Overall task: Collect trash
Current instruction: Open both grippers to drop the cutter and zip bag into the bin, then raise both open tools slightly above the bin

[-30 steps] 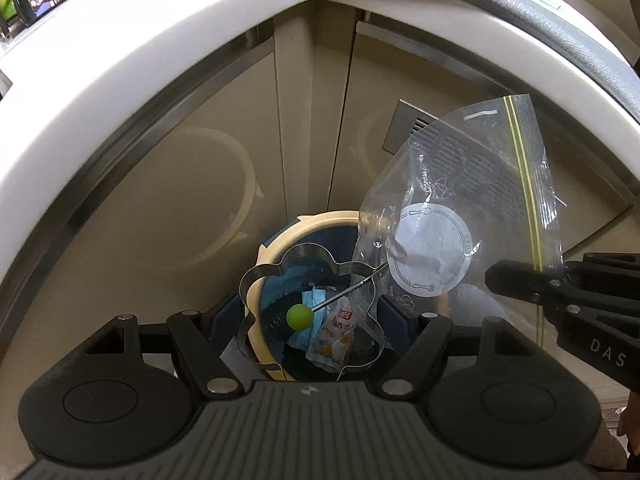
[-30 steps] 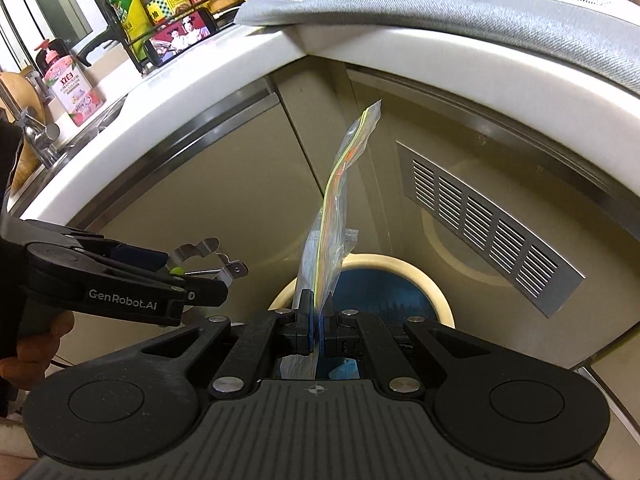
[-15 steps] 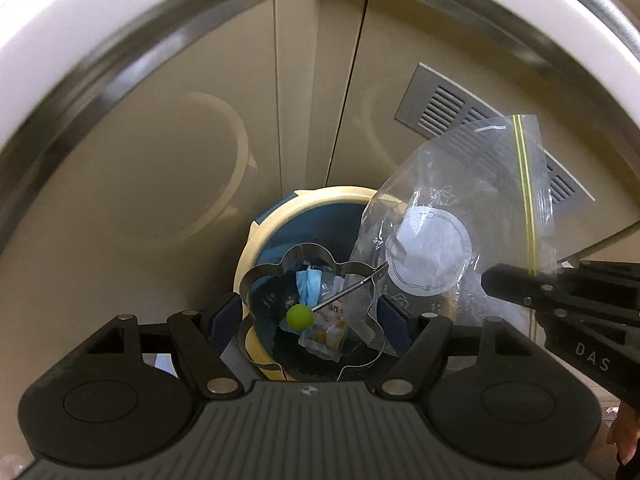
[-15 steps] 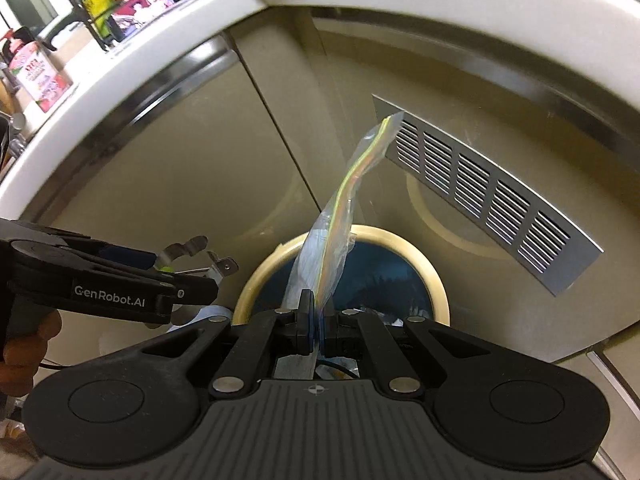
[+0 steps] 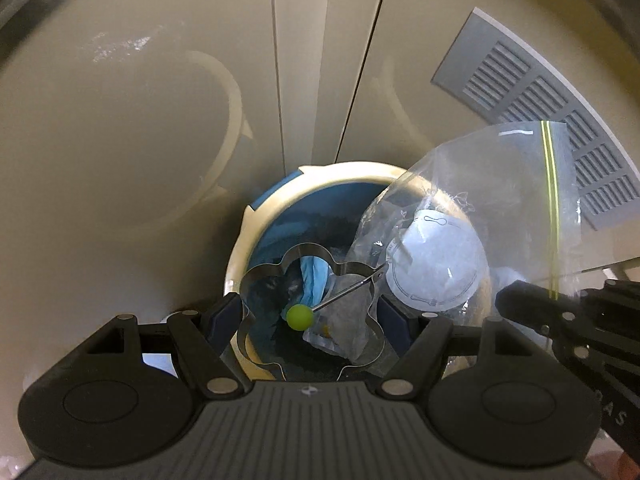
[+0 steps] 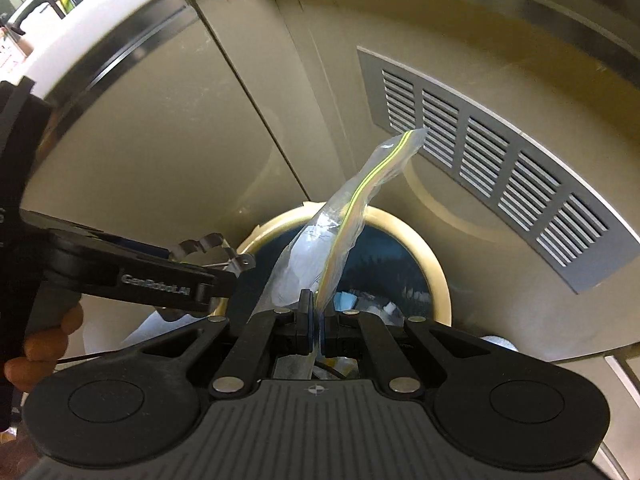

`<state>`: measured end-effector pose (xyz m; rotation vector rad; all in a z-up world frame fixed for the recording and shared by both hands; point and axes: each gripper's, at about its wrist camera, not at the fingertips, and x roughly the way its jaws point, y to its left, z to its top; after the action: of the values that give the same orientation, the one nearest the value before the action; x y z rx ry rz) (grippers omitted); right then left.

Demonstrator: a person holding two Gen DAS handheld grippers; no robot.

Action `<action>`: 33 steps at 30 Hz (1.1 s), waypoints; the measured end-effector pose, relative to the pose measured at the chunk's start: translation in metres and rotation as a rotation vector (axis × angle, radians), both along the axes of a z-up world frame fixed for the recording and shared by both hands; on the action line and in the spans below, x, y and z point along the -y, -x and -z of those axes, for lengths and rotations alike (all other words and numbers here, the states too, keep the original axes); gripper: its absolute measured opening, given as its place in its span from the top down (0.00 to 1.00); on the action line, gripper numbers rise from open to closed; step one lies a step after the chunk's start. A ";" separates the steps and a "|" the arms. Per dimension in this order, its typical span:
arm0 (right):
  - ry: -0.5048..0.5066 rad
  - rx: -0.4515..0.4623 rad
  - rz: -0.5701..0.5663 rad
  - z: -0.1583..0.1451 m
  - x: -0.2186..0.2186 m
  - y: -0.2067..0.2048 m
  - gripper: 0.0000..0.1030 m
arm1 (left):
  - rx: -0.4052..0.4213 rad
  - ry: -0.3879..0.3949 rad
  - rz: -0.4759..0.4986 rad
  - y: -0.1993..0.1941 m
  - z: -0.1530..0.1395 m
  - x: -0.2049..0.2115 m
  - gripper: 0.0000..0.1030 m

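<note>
Left gripper [image 5: 310, 316] clamps a flower-shaped metal cutter [image 5: 312, 312] directly above the trash bin [image 5: 240, 248]. Right gripper [image 6: 316, 320] pinches a zip bag [image 6: 344, 216], long axis upright, over the bin's right rim. Both drops lie straight down.

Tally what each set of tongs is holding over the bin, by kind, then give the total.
Metal flower-shaped ring mould with a green ball handle, in the left tongs: 1
Clear zip bag with a white round label, in the right tongs: 1
Total held over the cream-rimmed bin: 2
</note>
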<state>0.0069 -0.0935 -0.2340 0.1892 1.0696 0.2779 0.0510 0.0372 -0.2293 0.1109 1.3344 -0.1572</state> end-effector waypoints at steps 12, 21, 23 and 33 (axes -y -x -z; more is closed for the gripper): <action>0.033 -0.084 0.007 0.033 -0.008 -0.024 0.92 | -0.108 0.007 0.021 -0.011 0.031 0.004 0.23; 0.011 -0.129 0.084 0.031 0.007 -0.020 0.46 | -0.094 0.008 0.027 -0.005 0.023 -0.004 0.00; 0.007 -0.121 0.083 0.024 0.009 -0.016 0.44 | -0.103 0.015 0.020 -0.001 0.017 -0.007 0.00; -0.029 0.043 0.036 -0.052 0.009 0.035 0.27 | 0.040 0.029 0.002 0.057 -0.051 -0.036 0.00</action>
<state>-0.0286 -0.1023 -0.1820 0.2269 1.0193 0.2641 -0.0063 0.0729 -0.1779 0.0907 1.2922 -0.1755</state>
